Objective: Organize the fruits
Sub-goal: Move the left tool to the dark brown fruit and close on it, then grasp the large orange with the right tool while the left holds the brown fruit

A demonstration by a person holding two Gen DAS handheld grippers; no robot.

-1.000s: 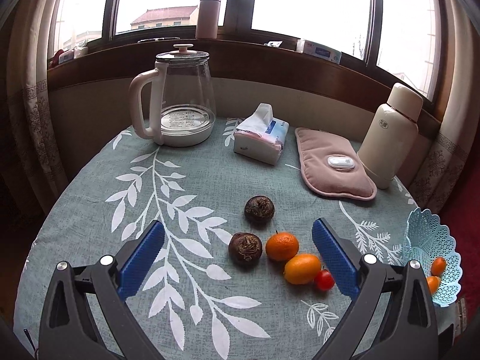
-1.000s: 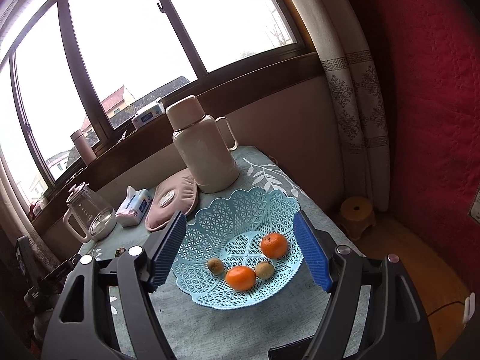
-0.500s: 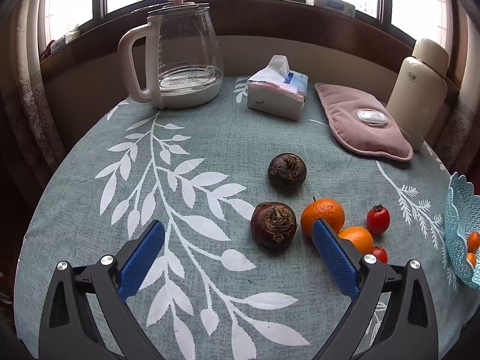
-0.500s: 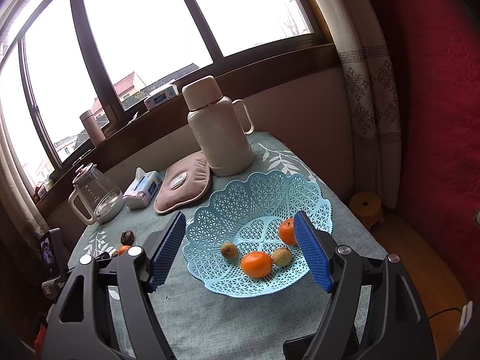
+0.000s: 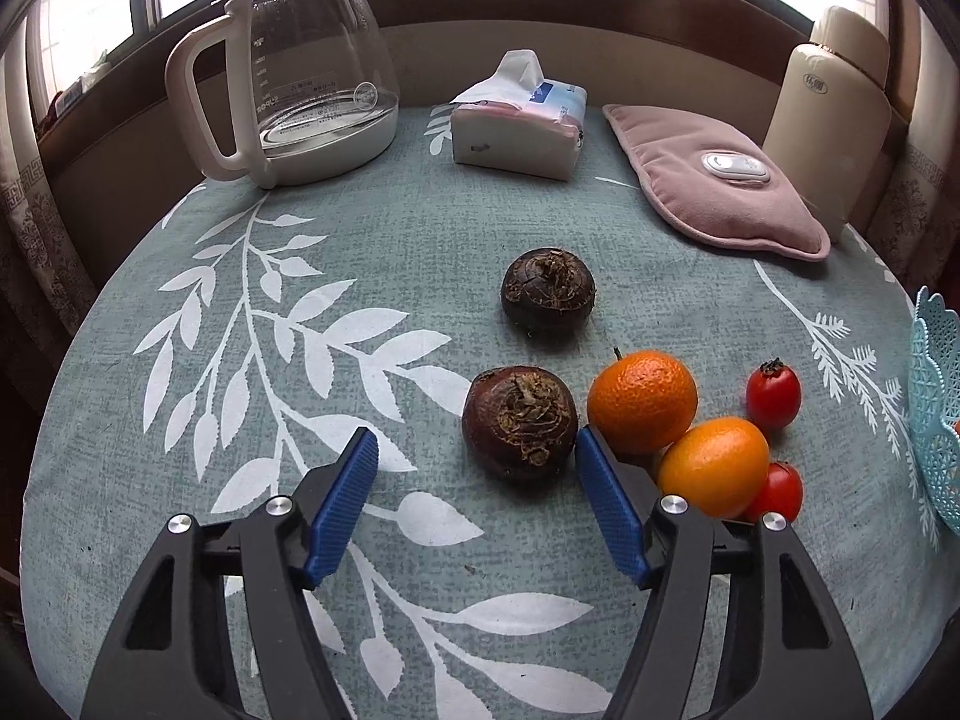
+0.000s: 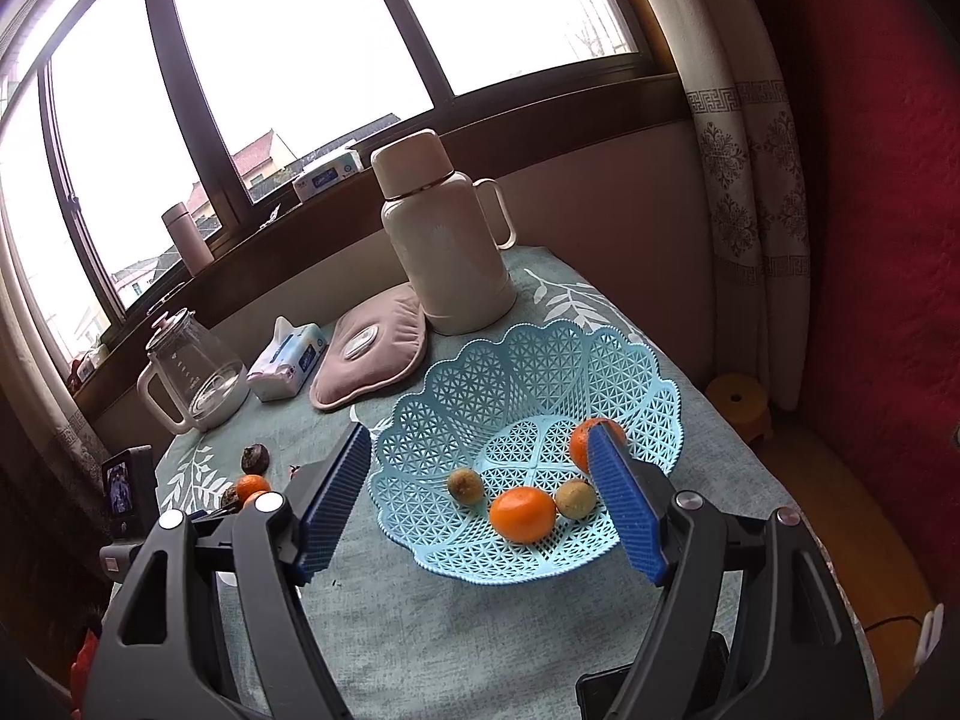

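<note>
1. Left wrist view: the nearer water chestnut [image 5: 519, 422] sits on the tablecloth [image 5: 300, 312] beside a mandarin [image 5: 642, 399], its rough crown turned up toward the camera; roundish, no clear long axis.
2. The left gripper [image 5: 477, 450] is closing, the chestnut just ahead of its tips, pads not pressing it.
3. The right gripper [image 6: 480, 450] hangs half-spread and empty above the blue basket [image 6: 540, 360].

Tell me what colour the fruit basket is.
The basket is light blue lattice plastic with a scalloped rim, clearest in the right wrist view.

glass kettle [image 5: 312, 72] back left | tissue pack [image 5: 516, 120] | pink heat pad [image 5: 714, 180] | cream flask [image 5: 828, 114] upright
</note>
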